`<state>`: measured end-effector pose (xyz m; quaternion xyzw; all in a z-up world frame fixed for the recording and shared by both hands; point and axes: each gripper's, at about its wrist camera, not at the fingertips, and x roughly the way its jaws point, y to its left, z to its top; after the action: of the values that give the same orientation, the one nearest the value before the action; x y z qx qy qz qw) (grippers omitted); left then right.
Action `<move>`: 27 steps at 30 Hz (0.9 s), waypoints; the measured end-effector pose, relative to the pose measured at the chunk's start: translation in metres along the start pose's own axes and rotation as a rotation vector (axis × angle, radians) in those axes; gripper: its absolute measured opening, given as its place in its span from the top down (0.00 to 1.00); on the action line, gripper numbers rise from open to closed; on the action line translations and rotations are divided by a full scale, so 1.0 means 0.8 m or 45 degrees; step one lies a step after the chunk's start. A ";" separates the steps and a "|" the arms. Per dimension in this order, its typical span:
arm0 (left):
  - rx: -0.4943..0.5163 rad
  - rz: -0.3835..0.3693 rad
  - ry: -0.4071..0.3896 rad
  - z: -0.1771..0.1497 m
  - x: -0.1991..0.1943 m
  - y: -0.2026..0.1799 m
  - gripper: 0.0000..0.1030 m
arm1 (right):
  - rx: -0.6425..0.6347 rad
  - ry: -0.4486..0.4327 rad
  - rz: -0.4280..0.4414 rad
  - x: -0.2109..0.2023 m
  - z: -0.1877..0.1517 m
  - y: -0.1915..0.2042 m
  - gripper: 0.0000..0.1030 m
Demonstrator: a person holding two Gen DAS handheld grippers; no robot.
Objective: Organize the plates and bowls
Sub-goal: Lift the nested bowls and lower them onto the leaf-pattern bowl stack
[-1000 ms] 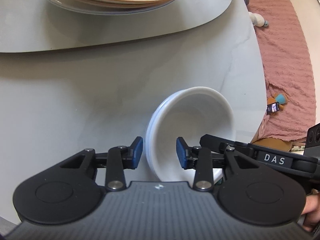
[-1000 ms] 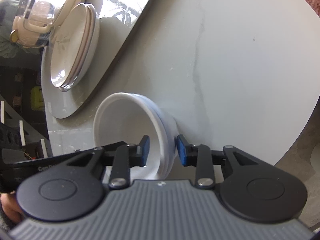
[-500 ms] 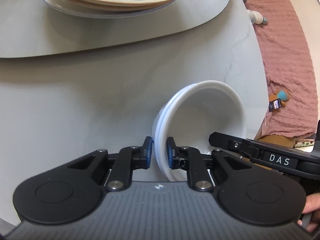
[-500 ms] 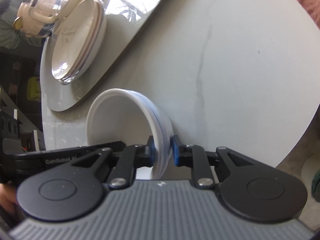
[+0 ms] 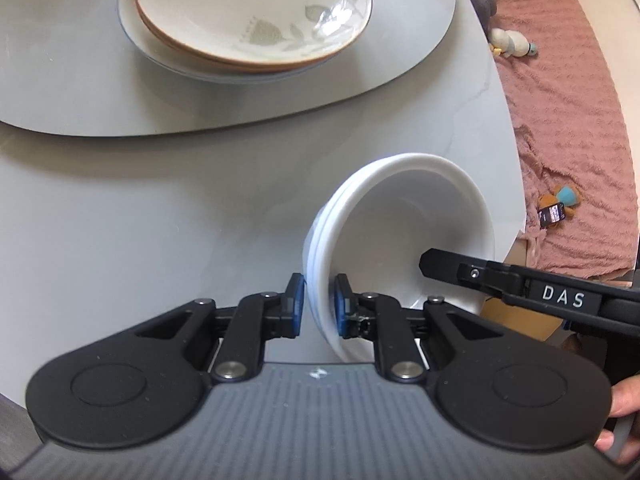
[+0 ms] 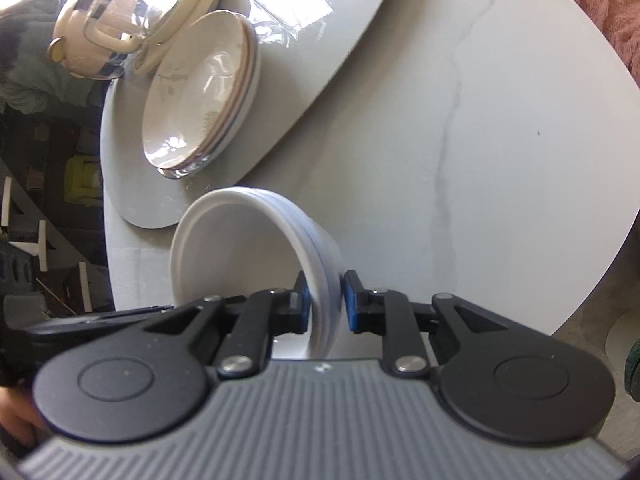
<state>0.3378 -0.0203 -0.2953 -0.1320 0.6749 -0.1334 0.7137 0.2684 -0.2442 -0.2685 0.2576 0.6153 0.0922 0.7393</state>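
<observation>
A stack of nested white bowls (image 5: 400, 224) hangs above the grey table, held from two sides. My left gripper (image 5: 318, 306) is shut on its near rim, blue pads on either side of the wall. In the right wrist view my right gripper (image 6: 326, 302) is shut on the opposite rim of the same white bowls (image 6: 240, 256). The right gripper's black finger also shows across the bowls' mouth in the left wrist view. Beyond, a stack of cream plates (image 5: 252, 16) with a leaf print rests on the grey turntable (image 5: 80, 92); the same plates (image 6: 200, 92) show in the right wrist view.
A cream lidded pot with a glass lid (image 6: 124, 20) stands behind the plates. The round table's edge (image 5: 516, 168) runs at right, with a pink rug (image 5: 568, 80) and small toys (image 5: 512, 40) on the floor beyond. A person's fingers (image 5: 618, 420) show at the lower right.
Both grippers closed onto opposite rims of the white bowls, then rose with them; the table and the plate stack now look farther below.
</observation>
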 end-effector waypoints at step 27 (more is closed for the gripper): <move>-0.262 -0.092 -0.214 0.092 -0.106 0.074 0.82 | -0.120 -0.046 0.078 -0.026 0.079 0.099 0.80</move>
<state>0.4075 0.0668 -0.2343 -0.2394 0.6176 -0.0773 0.7452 0.3387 -0.2037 -0.2043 0.2429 0.5887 0.1388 0.7584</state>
